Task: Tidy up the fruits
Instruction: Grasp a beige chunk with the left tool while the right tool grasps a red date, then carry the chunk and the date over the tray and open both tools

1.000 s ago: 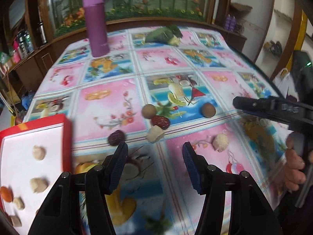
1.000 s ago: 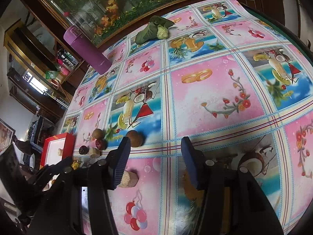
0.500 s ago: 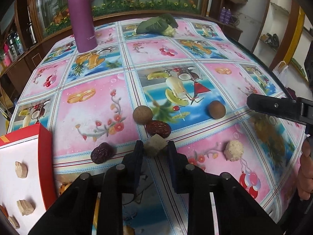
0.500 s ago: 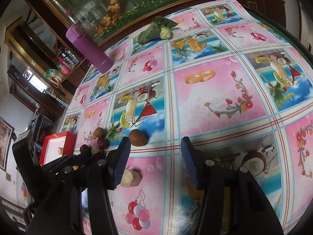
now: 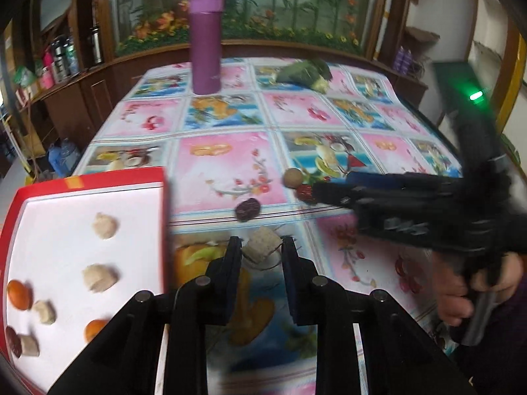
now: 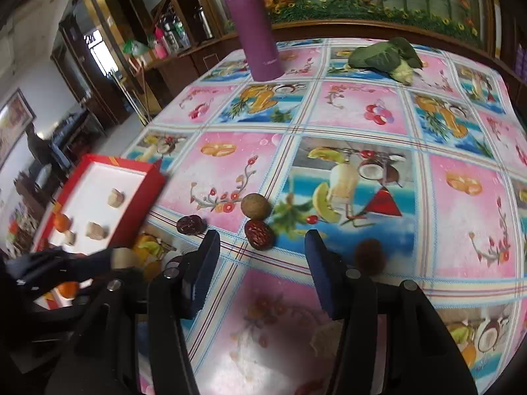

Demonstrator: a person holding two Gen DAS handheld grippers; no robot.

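The left gripper (image 5: 260,250) is clamped on a pale tan cube (image 5: 262,249), held between the two fingers close to the near edge of the table (image 5: 224,171); can't really tell if the cube is off the cloth or just skimming it, that part is blurry. Just beside it toward the left edge sits the red box (image 5: 85,177) with a white inside; a handful of pale chunks (image 5: 104,226) and a couple of small orange fruits (image 5: 19,294) are scattered in it.

The right gripper (image 6: 262,247) is spread wide with nothing between its fingers, hanging low over the near-middle of the table; a wrinkly red date (image 6: 259,234) lies right ahead of the gap, and a round brown fruit (image 6: 255,206) is touching or almost touching the date's far side. A darker date (image 6: 190,224) lies off to the left of those, nearer the box; a blurry brown ball (image 6: 370,256) sits just right of the right finger.

Further back it's only the fruit-print tablecloth; then at the far edge a purple flask (image 6: 258,29) stands upright, and a leafy green vegetable (image 6: 383,56) lies near the far right corner.
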